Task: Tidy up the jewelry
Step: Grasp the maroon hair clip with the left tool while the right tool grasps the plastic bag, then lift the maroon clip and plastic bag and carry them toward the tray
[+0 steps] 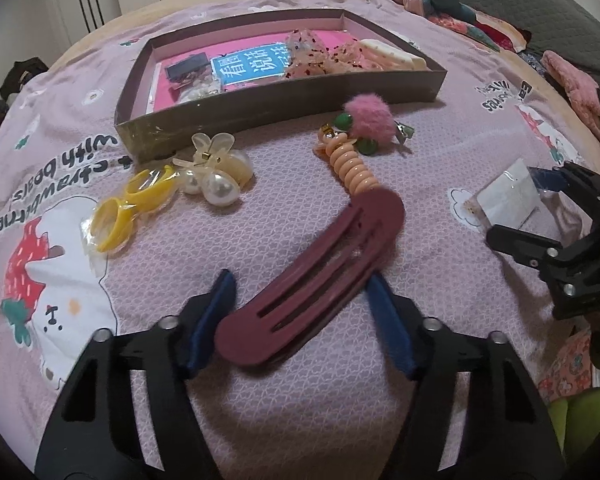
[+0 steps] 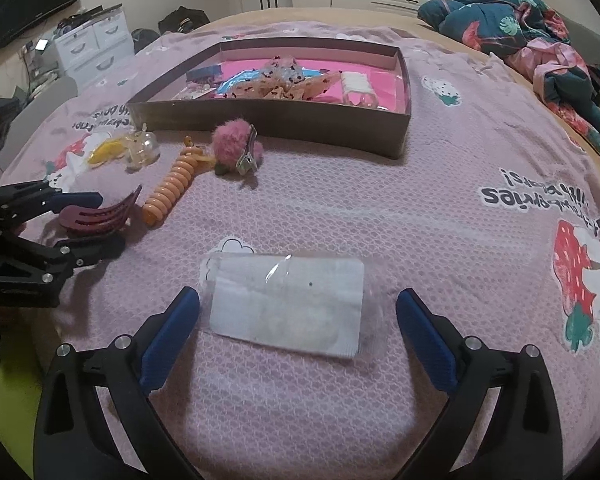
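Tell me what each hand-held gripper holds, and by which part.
The left hand-held gripper pinches the maroon clip across its sides near its rounded near end. The right hand-held gripper holds nothing; open, it straddles the packet without touching.

The left claw (image 1: 300,320) points steeply down, its blue pads (image 1: 210,320) drawn in on either side of what lies between them. The right claw (image 2: 296,336) is tilted down alike, jaws spread wide and touching nothing.

hair clips (image 1: 204,168) before box (image 1: 276,108), on bedspread (image 1: 300,420)
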`<state>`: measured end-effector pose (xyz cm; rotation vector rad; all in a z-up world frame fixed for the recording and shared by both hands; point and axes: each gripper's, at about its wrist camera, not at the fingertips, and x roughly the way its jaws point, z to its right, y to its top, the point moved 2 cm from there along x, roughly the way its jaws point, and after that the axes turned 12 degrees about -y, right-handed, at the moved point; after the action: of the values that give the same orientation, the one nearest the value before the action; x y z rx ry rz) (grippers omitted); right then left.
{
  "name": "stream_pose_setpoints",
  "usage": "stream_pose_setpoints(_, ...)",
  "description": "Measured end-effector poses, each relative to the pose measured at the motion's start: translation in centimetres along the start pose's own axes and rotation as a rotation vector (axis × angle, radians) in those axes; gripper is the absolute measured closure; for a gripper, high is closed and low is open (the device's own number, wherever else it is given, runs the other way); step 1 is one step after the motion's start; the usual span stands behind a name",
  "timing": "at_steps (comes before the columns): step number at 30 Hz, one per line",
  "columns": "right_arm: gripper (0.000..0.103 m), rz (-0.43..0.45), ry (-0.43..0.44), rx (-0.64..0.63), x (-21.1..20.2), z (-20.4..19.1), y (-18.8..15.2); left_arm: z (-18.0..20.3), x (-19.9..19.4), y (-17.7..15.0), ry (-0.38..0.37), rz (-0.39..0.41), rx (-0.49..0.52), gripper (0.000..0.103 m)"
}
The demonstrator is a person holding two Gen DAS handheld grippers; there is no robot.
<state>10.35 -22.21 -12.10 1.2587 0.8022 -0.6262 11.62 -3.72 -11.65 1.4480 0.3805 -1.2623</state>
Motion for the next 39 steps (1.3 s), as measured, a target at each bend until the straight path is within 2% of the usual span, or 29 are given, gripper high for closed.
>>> stream_pose_setpoints(1, 0.004, 0.0, -0.002, -0.003, 0.1, -0.1, 0.1, 0.0, -0.2, 0.0, -0.003, 0.003, -0.003, 0.062)
stream_pose_setpoints(4, 0.004, 0.005, -0.01, -0.014, 0.5, -0.5, 0.3, -0.1, -0.4, -0.2, -0.021, 0.006, -0.012, 0.075)
stream_pose_setpoints(8, 0.005, 0.011, -0.018, -0.018, 0.9, -0.9, 0.6, 0.0, -0.7, -0.3, -0.031, 0.01, -0.022, 0.078)
stream_pose_setpoints(16, 0.015, 0.036, -0.013, -0.032, 0.6, -1.6, 0.8, -0.4, -1.6, -0.6, -0.051, 0.038, -0.071, 0.079)
stream_pose_setpoints(30, 0.016, 0.084, 0.07, -0.066, -1.3, -3.7, 2.1, -1.4, -3.8, -1.3, -0.048, 0.082, -0.129, 0.08)
stream_pose_setpoints(39, 0.016, 0.097, 0.08, -0.068, -1.9, -4.2, 2.8, -1.9, -5.3, -1.4, -0.039, 0.114, -0.143, 0.08)
